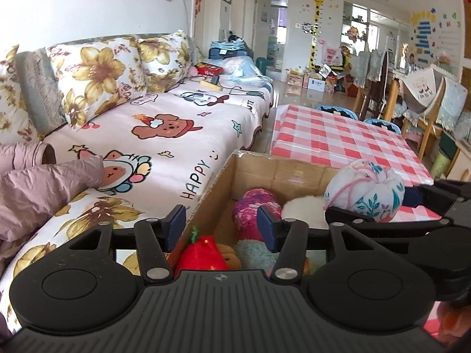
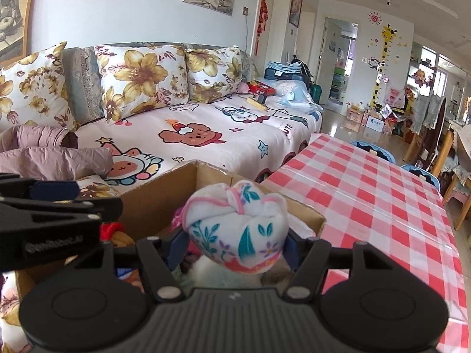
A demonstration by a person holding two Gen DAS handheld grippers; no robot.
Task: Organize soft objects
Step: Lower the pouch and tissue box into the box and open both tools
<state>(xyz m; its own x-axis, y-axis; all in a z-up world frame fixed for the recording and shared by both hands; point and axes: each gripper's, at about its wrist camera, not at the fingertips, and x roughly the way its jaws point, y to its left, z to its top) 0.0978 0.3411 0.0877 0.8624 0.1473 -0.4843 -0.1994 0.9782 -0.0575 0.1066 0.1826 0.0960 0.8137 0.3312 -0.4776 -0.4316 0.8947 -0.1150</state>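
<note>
A cardboard box (image 1: pixel 259 167) stands between the sofa and the table and holds several soft toys: a pink patterned roll (image 1: pixel 250 209), a white fluffy ball (image 1: pixel 303 206), a red plush (image 1: pixel 203 253) and a teal fuzzy one (image 1: pixel 253 253). My left gripper (image 1: pixel 220 226) is open and empty over the box's near left corner. My right gripper (image 2: pixel 235 244) is shut on a white floral fabric bundle (image 2: pixel 235 232) tied with pink cord, held above the box (image 2: pixel 164 200). The bundle also shows in the left wrist view (image 1: pixel 365 188).
A sofa (image 1: pixel 164 123) with a cartoon cover and floral cushions lies to the left, with a mauve jacket (image 1: pixel 38 182) on it. A table with a red checked cloth (image 2: pixel 368 194) is to the right. Chairs and clutter stand further back.
</note>
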